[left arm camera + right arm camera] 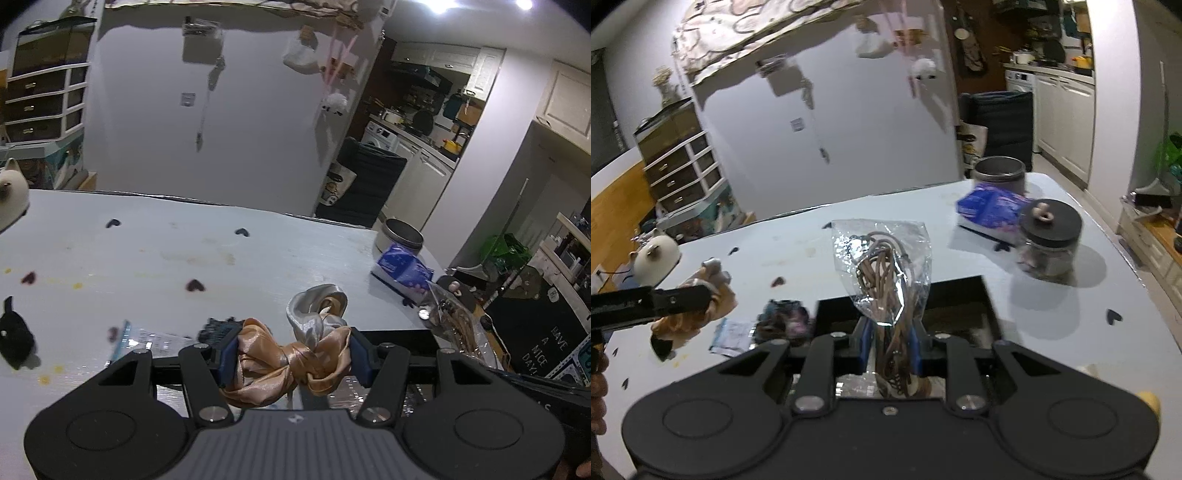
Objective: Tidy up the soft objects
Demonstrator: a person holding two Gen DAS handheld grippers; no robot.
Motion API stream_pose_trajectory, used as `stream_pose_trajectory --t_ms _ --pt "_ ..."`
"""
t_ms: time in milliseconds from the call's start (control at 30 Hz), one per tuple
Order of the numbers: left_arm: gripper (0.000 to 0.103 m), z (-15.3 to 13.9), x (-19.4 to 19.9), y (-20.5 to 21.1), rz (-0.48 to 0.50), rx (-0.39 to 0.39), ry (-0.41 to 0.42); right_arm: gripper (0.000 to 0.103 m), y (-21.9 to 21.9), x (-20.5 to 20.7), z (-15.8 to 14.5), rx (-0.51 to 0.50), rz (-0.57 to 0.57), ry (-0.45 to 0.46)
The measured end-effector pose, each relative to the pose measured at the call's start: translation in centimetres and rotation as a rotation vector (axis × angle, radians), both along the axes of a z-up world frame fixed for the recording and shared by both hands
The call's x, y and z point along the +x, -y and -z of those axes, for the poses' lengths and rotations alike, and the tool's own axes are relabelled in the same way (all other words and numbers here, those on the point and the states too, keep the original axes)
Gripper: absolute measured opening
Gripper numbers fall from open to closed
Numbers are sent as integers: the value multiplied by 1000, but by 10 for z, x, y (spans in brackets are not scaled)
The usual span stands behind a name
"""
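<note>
My left gripper (291, 356) is shut on a peach and silver satin scrunchie (291, 354) and holds it above the table. It shows from the side in the right wrist view (701, 291), with the scrunchie (690, 314) in it. My right gripper (890, 345) is shut on a clear plastic bag of brown cords (886, 266), held upright over a black tray (960, 295). The bag also shows at the right in the left wrist view (454, 317).
On the white table (258, 258) lie a dark scrunchie (783, 321), a small blue packet (733, 336), a blue tissue pack (990, 206), a lidded glass jar (1049, 240), a metal tin (999, 171) and a white cat figure (655, 254). A black item (14, 336) lies left.
</note>
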State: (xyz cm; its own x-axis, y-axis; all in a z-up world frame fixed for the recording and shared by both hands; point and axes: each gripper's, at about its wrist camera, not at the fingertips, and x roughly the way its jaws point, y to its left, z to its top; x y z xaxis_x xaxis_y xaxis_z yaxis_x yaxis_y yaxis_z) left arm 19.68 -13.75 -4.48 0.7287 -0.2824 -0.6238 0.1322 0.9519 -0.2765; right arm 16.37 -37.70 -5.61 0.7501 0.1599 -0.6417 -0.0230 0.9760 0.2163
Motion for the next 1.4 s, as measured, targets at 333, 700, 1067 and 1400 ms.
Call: stream_pose_trajectory --t_ms 333,700,1067,1400 --pt "59 10 21 30 62 17 -55 23 16 25 34 48 -30 -107" --pt "59 29 61 52 183 31 -145 41 8 51 84 56 -34 -301" --pt "59 56 107 95 337 64 -214 20 25 52 67 91 3 -248" --pt "76 77 111 102 334 132 -243 16 12 68 102 25 -67 -392"
